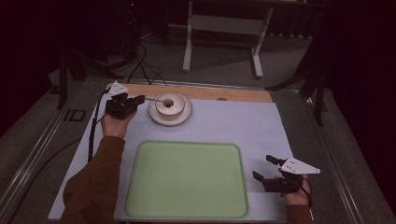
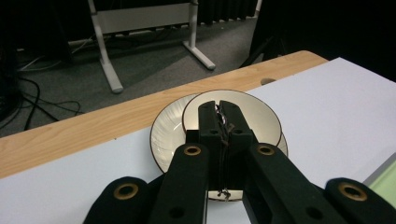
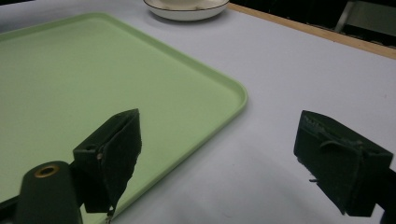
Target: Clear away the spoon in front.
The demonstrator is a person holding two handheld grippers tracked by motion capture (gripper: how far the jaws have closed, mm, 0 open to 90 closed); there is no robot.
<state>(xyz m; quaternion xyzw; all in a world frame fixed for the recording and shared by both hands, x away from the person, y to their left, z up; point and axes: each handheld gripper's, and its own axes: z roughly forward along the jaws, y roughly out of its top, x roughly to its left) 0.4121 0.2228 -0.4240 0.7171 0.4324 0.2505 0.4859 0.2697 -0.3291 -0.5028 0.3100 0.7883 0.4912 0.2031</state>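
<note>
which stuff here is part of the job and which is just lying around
Likely in the job:
- left gripper, shut, at the dish
- bowl on a plate
- green tray, empty
- right gripper, open beside the tray

Just around:
- white table frame on the floor
- floor cables

The tray (image 1: 187, 179) is a pale, even green with no pattern, and it lies on a plain white sheet (image 1: 243, 126) of faintly lilac cast. Along the far edge runs a strip of light wood (image 1: 233, 93) — warm tan with a fine grain. The plate (image 2: 168, 133) is cream with a thin dark line around its rim; the bowl (image 2: 257, 114) on it is the same cream, and it seems to carry the same dark rim line. Both the left gripper (image 2: 219, 109) and the right gripper (image 3: 219, 158) are matt black, with brass-coloured rings on the arms — the plate on top of each is pale grey. The sleeve (image 1: 95, 182) is rust brown. The floor is grey carpet.
</note>
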